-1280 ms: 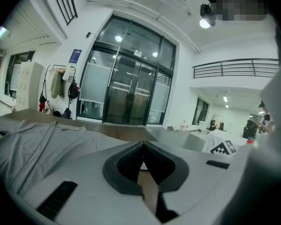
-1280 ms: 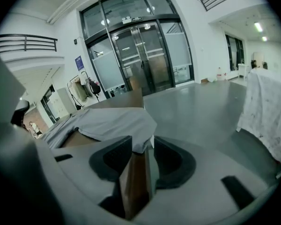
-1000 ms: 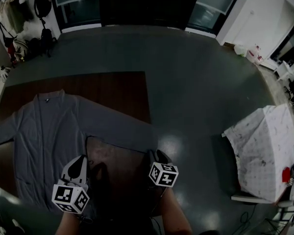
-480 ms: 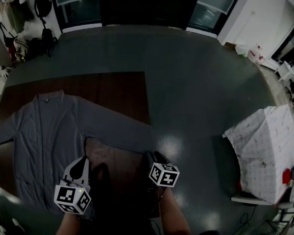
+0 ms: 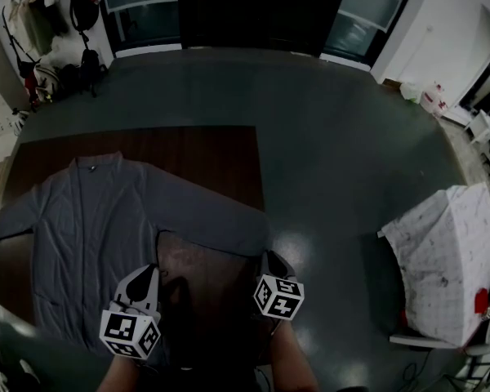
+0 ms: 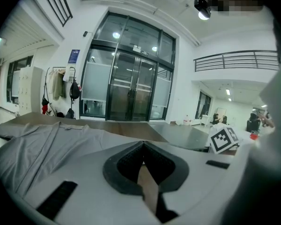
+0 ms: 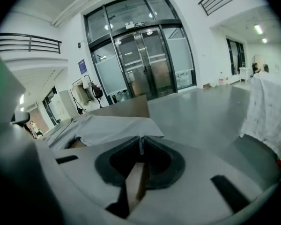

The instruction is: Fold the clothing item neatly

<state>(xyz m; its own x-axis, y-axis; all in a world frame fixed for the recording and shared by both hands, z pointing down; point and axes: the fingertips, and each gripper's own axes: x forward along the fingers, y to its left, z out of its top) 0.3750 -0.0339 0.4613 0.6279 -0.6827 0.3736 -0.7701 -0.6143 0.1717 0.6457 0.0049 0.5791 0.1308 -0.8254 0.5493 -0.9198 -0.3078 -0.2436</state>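
Observation:
A grey long-sleeved garment (image 5: 90,219) lies spread flat on the brown table (image 5: 212,149), with one sleeve (image 5: 220,219) stretched out to the right. My right gripper (image 5: 271,260) is at that sleeve's end. Its jaws have just been closing, and in the right gripper view (image 7: 140,142) a thin sliver of pale cloth shows between the tips. My left gripper (image 5: 144,274) is shut at the garment's lower right edge. In the left gripper view (image 6: 143,144) its jaws meet in a line, and no cloth is visible between them.
The table's right edge runs just past the sleeve end, with grey floor (image 5: 335,153) beyond it. A table under a white cloth (image 5: 449,251) stands at the right. A coat rack with bags (image 5: 41,23) and glass doors (image 5: 245,6) are at the back.
The right gripper's jaws have come together at the sleeve end, and that gripper has risen slightly. The left gripper has stayed where it was, shut.

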